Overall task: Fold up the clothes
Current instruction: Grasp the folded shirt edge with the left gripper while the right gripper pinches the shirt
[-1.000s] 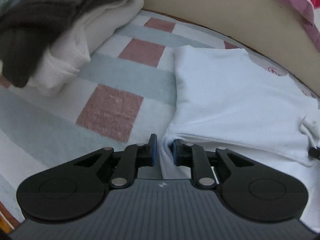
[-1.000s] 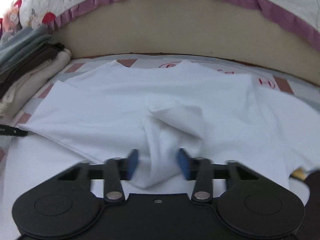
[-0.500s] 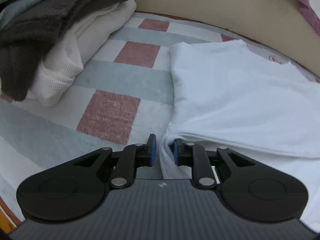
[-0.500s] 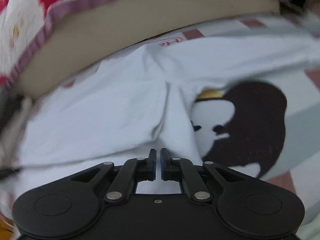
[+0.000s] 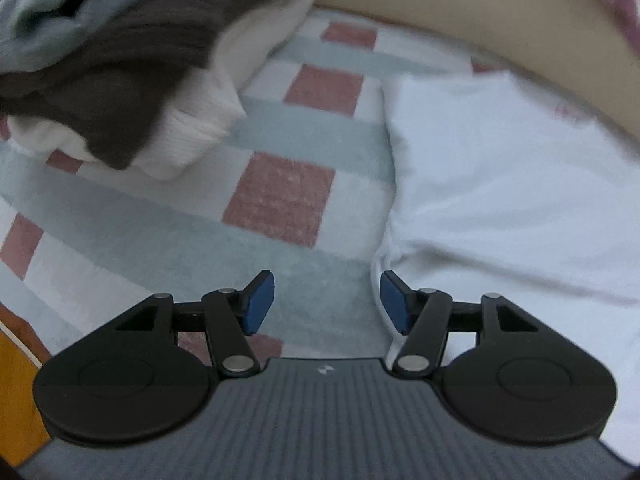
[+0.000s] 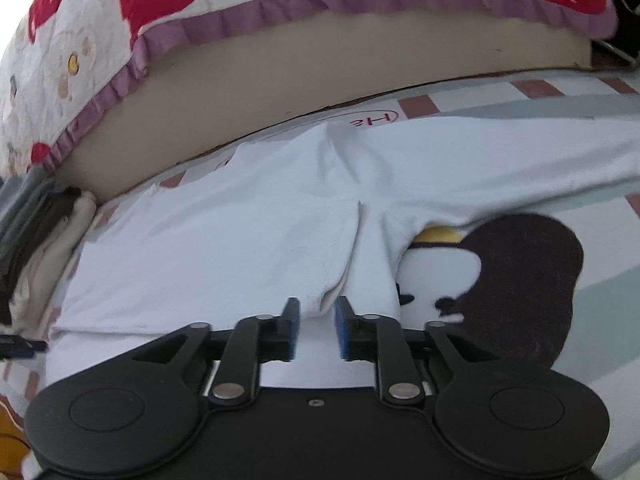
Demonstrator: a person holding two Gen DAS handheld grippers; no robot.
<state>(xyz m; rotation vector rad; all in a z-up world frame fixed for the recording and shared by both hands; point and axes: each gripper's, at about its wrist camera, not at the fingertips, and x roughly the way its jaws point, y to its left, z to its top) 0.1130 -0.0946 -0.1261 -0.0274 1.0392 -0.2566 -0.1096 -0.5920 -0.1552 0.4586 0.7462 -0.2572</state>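
White shirt (image 6: 224, 248) lay flat on the checked bedcover (image 5: 280, 196), partly folded, one side panel turned over the body; penguin print (image 6: 500, 272) exposed at the right of the right wrist view. A long fold edge ran across the cloth in the left wrist view.

Left gripper (image 5: 327, 304): jaws had just been opening, stood wide, nothing between them; shirt corner lay just beside the right-hand pad. Right gripper (image 6: 316, 328): jaws had just been opening, narrow gap, a ridge of shirt cloth in the gap, pads apparently not pressing on it.

Step judged: release after laying a fold. Next move likely calls for clearing both grippers, then regripping the unfolded side or hem without dragging the laid panel.

Stack of folded clothes (image 5: 132, 80) sat well apart, to the left. Mattress edge (image 6: 320, 64) behind. Red oval mark (image 6: 378, 119) on the bedcover began "He"; rest hidden.
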